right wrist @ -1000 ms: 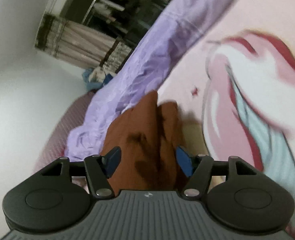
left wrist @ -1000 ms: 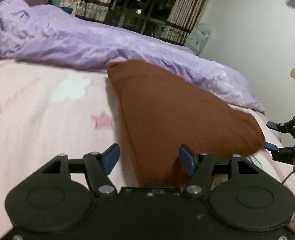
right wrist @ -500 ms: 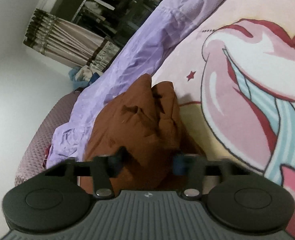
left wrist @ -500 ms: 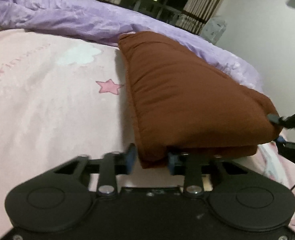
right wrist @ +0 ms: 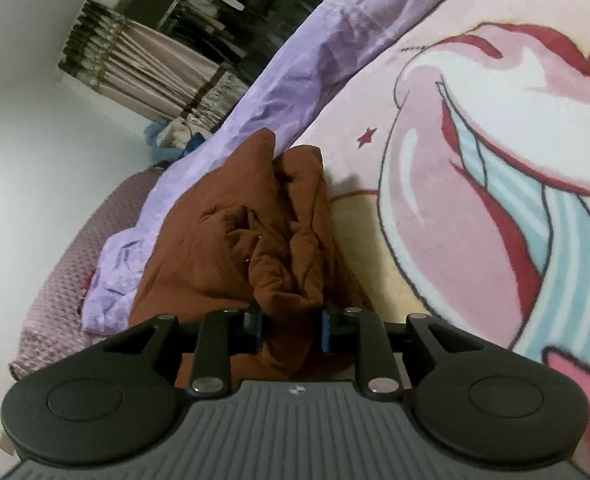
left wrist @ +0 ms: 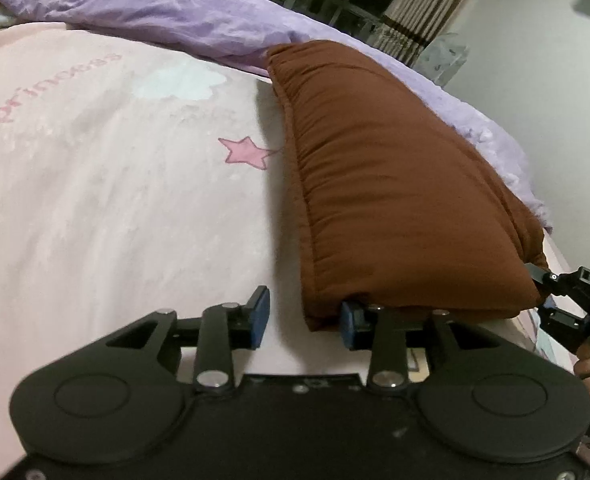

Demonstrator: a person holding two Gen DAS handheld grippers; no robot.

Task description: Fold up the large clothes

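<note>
The pink blanket reads "princess" in pink letters; the right gripper body shows "DAS".

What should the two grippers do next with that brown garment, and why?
Probably open the right gripper and draw both back. The garment already lies folded on the bed; the left gripper is open, while the right one seems shut on bunched cloth.
</note>
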